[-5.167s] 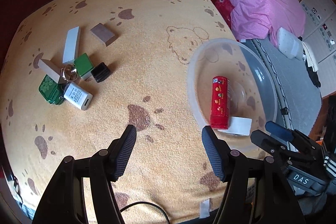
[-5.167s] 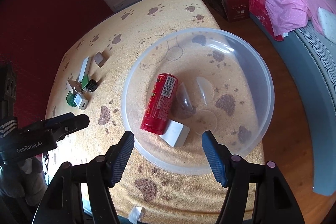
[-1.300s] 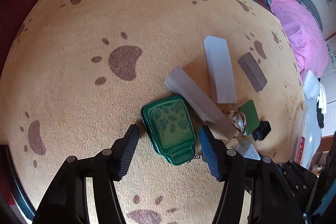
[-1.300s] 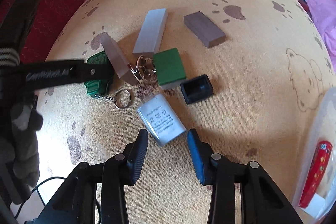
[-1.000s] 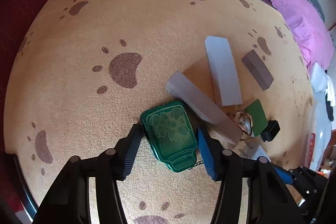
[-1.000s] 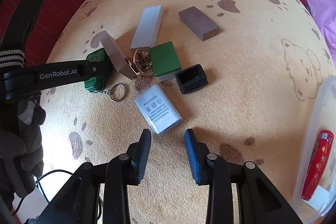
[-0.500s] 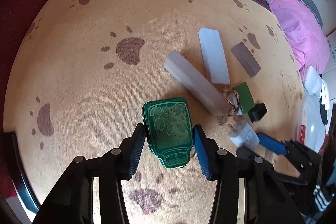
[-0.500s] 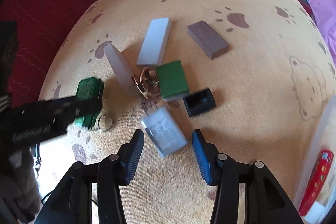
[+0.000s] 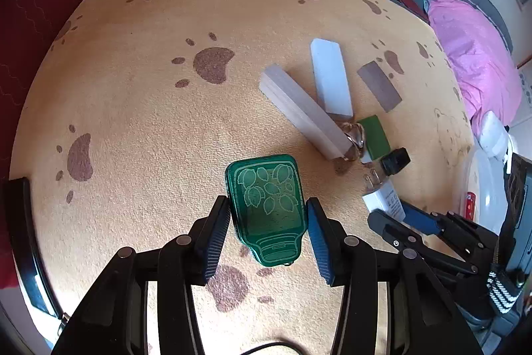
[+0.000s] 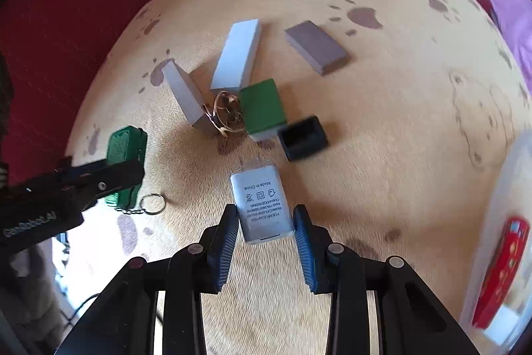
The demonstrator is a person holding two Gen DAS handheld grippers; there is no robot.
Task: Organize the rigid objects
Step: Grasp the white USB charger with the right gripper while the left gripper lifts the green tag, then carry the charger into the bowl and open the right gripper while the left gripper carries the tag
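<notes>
Two grips were laden: the left gripper pinched the green tin and the right gripper had just closed on the white charger, both lengthwise along the fingers, with the clear bowl nearer the right.

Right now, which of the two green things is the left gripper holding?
The see-through green case with leaf drawings, keyring dangling, sits in the left gripper. The other green thing, a plain solid block, lies on the blanket beside the metal rings.
</notes>
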